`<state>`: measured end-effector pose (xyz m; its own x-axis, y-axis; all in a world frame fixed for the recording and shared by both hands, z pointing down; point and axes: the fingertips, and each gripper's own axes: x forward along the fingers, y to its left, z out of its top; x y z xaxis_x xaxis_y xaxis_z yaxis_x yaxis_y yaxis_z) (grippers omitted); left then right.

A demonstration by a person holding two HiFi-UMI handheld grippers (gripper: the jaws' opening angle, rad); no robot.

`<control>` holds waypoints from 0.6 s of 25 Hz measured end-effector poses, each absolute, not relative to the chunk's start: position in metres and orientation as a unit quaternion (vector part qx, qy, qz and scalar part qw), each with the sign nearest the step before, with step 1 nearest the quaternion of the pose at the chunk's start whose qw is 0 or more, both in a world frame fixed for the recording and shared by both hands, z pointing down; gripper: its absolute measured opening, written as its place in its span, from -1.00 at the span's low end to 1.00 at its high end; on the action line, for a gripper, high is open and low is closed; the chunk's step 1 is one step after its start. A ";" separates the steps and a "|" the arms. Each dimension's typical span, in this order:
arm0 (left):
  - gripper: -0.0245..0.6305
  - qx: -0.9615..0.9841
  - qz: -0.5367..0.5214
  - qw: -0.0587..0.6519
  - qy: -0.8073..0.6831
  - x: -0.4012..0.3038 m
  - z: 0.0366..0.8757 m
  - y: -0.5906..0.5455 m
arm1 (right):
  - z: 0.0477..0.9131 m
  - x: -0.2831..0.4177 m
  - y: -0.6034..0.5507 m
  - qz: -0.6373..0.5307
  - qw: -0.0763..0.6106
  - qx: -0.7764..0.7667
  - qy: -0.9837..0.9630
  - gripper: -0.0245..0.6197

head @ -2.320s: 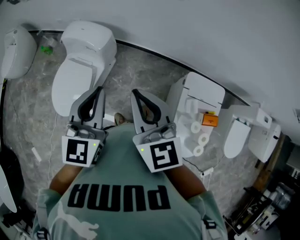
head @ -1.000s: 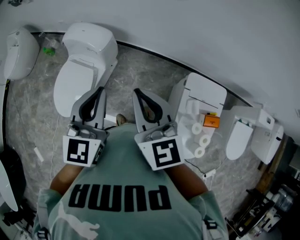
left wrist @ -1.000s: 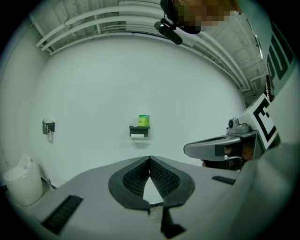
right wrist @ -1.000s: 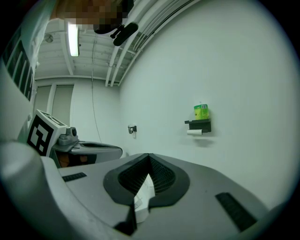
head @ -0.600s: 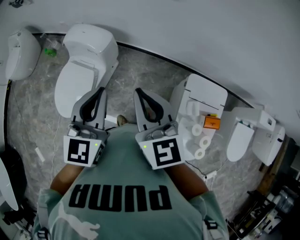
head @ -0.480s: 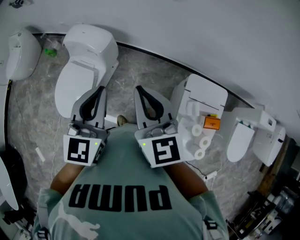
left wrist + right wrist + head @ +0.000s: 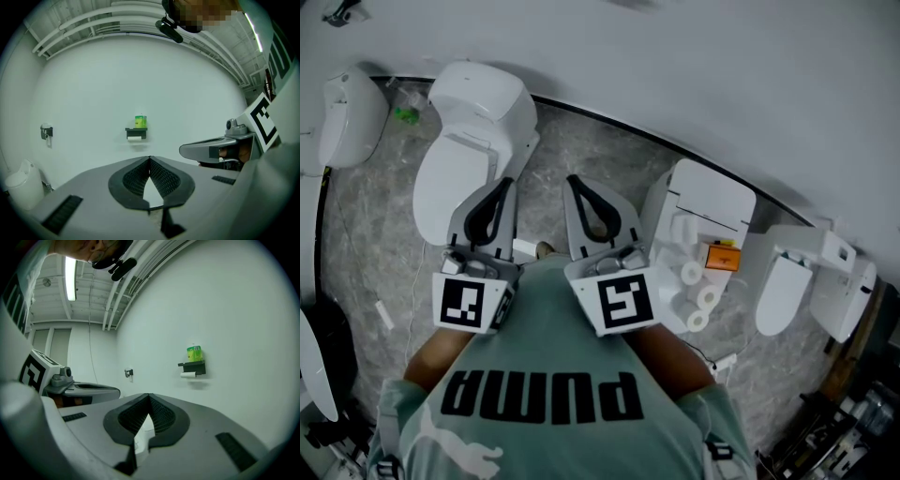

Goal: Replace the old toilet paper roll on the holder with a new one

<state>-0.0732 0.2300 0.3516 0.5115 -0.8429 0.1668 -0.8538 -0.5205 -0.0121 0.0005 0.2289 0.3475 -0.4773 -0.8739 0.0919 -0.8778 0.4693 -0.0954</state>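
On the far white wall hangs a black holder (image 7: 136,132) with a small white roll (image 7: 134,138) under it and a green can (image 7: 140,121) on top. The right gripper view shows the same holder (image 7: 193,366) and roll (image 7: 188,374). Three fresh rolls (image 7: 701,297) lie on a white toilet (image 7: 712,202) at the right. My left gripper (image 7: 503,181) (image 7: 149,158) and right gripper (image 7: 570,180) (image 7: 149,394) are held side by side at chest height. Both are shut and empty, pointing at the wall, far from the holder.
A white toilet (image 7: 469,141) stands on the marble floor ahead to the left, with another white fixture (image 7: 342,112) and a green bottle (image 7: 405,114) beyond it. More white fixtures (image 7: 797,277) and an orange box (image 7: 721,255) are at the right. A small valve (image 7: 46,131) is on the wall.
Both grippers have drifted slightly forward together with the person, still shut. The toilets and rolls sit a little lower in the head view than before.
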 end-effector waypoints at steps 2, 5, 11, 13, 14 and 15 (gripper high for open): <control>-0.92 0.869 0.074 0.036 -0.488 -0.066 0.350 0.228 | 0.347 0.005 0.227 0.063 0.016 0.509 -0.858 -0.91; -0.92 0.869 0.073 0.034 -0.488 -0.056 0.348 0.224 | 0.345 0.014 0.223 0.057 0.019 0.506 -0.861 -0.91; -0.92 0.869 0.070 0.028 -0.489 -0.032 0.345 0.217 | 0.342 0.038 0.217 0.054 0.010 0.505 -0.861 -0.91; -0.92 0.869 0.071 0.027 -0.490 -0.024 0.345 0.216 | 0.343 0.045 0.216 0.053 0.009 0.503 -0.863 -0.91; -0.92 0.868 0.071 0.026 -0.490 -0.020 0.345 0.216 | 0.343 0.049 0.215 0.052 0.008 0.502 -0.863 -0.91; -0.92 0.868 0.072 0.025 -0.490 -0.016 0.345 0.216 | 0.343 0.053 0.215 0.053 0.007 0.501 -0.864 -0.91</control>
